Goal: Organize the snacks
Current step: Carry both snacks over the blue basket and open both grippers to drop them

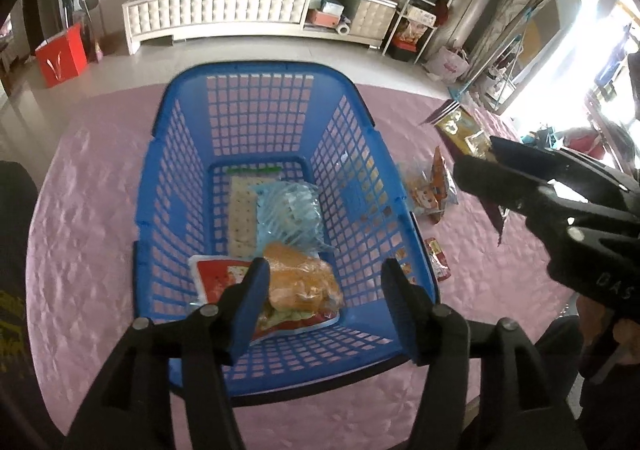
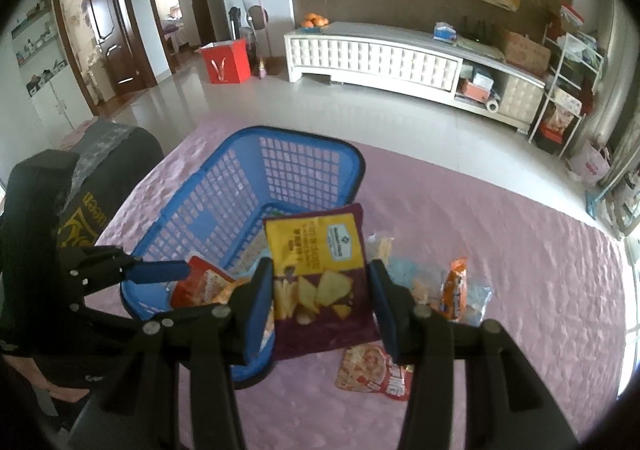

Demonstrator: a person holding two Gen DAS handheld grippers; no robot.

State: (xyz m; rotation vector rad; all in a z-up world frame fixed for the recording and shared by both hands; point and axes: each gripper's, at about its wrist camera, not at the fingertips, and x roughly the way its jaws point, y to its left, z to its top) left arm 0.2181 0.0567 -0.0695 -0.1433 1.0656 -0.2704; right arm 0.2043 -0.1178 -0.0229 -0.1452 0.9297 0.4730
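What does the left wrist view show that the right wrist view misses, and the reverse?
Left wrist only: the basket's floor, holding a cracker pack, a clear blue bag and a wrapped bun, with the open left gripper above them.

Right wrist only: the front of the chip bag between the right gripper's fingers, seemingly clamped, and a red-and-white packet on the pink cloth.

Both: basket, chip bag, cloth, the orange snack pack right of the basket, and the white cabinet.
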